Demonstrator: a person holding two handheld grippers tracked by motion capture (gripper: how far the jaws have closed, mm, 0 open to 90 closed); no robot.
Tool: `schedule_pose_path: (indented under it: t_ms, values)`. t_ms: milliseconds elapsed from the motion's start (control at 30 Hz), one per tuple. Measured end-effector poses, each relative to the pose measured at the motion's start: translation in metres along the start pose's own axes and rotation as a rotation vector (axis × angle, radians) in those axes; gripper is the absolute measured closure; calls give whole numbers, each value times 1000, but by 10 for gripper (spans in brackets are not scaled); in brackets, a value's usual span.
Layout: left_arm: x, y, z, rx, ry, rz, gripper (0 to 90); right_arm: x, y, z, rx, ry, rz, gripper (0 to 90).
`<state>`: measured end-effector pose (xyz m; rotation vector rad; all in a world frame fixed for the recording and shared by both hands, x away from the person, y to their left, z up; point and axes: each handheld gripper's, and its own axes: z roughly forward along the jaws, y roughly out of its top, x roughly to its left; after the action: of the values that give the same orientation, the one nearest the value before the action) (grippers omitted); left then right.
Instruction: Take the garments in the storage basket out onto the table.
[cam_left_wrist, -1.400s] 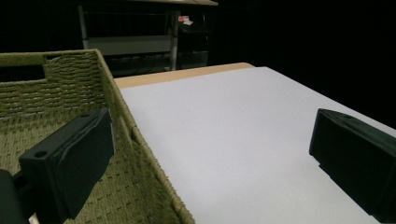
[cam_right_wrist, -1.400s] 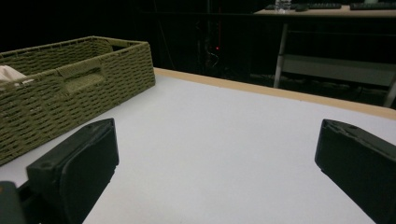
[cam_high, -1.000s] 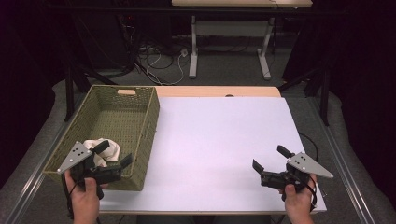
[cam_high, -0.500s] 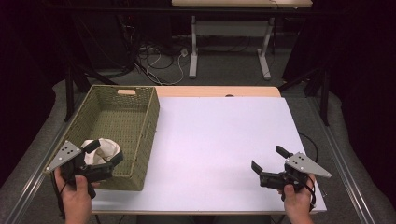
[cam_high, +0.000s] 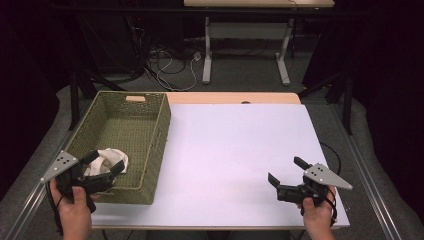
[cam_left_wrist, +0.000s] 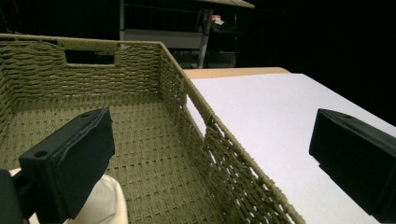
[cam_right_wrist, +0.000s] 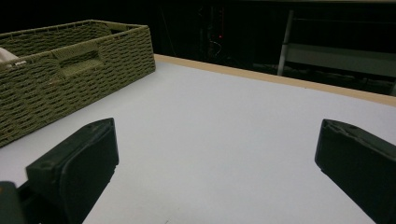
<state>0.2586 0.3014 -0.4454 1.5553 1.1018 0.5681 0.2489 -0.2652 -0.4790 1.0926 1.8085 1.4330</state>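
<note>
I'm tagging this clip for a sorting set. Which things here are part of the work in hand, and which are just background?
Part of the work:
- white cloth, lying in the basket
- woven basket
- left gripper, open over the basket's near corner

Just there:
- right gripper, open, idle over the white table
- cables on the floor

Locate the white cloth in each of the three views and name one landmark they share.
High view: the white cloth lies in the near end of the basket, under the left gripper.
Left gripper view: bottom left corner, on the basket floor beside the left-hand jaw.
Right gripper view: a small white patch at the far left edge, above the basket rim.
Shared landmark: the green woven basket, seen in all three.
</note>
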Motion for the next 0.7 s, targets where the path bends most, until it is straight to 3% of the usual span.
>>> schedule_pose_path:
  t_ms: [433,700]
  values:
    - [16,-3,-6,2,61,-22,6,0,-1,1,0,4,-2,0]
    - [24,-5,-7,31,90,-35,6,0,-2,2,12,5,-1,0]
